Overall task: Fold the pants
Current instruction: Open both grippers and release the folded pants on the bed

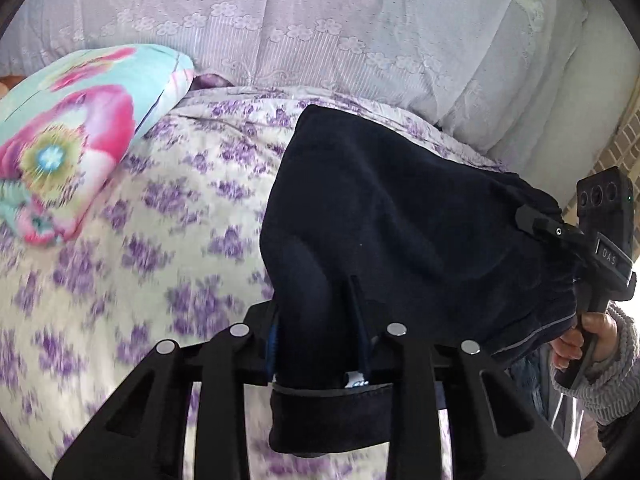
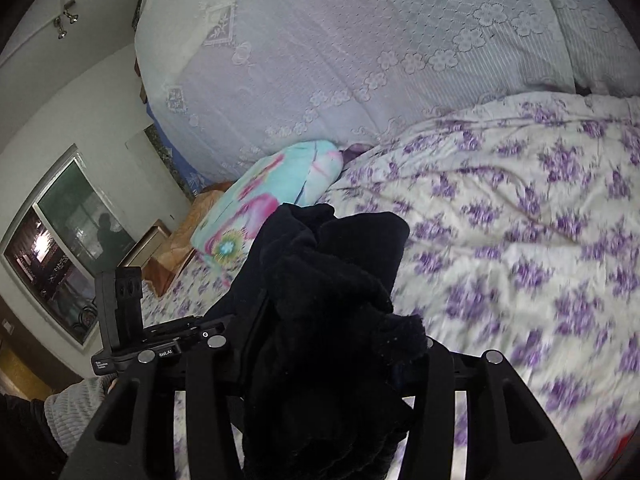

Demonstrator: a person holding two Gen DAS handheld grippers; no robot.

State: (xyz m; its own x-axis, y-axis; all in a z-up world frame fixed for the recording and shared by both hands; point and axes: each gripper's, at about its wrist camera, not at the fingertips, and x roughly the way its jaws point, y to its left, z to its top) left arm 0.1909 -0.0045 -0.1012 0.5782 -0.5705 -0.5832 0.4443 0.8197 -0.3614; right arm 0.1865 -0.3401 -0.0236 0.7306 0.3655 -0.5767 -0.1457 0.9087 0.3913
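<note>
Dark navy pants (image 1: 380, 216) hang in the air above the bed, stretched between both grippers. My left gripper (image 1: 320, 312) is shut on the waistband end, whose cuff-like hem folds down over its base. My right gripper shows in the left wrist view (image 1: 536, 220) at the right, shut on the other edge of the pants. In the right wrist view the pants (image 2: 328, 300) bunch thickly over my right gripper (image 2: 332, 360) and hide its fingers. The left gripper's body (image 2: 120, 304) shows at the left there.
The bed has a white quilt with purple flowers (image 1: 140, 240) (image 2: 520, 240). A turquoise and pink floral pillow (image 1: 72, 140) (image 2: 264, 200) lies at its head, with large lilac lace pillows (image 1: 320, 20) behind. A window (image 2: 60, 248) and wall stand left.
</note>
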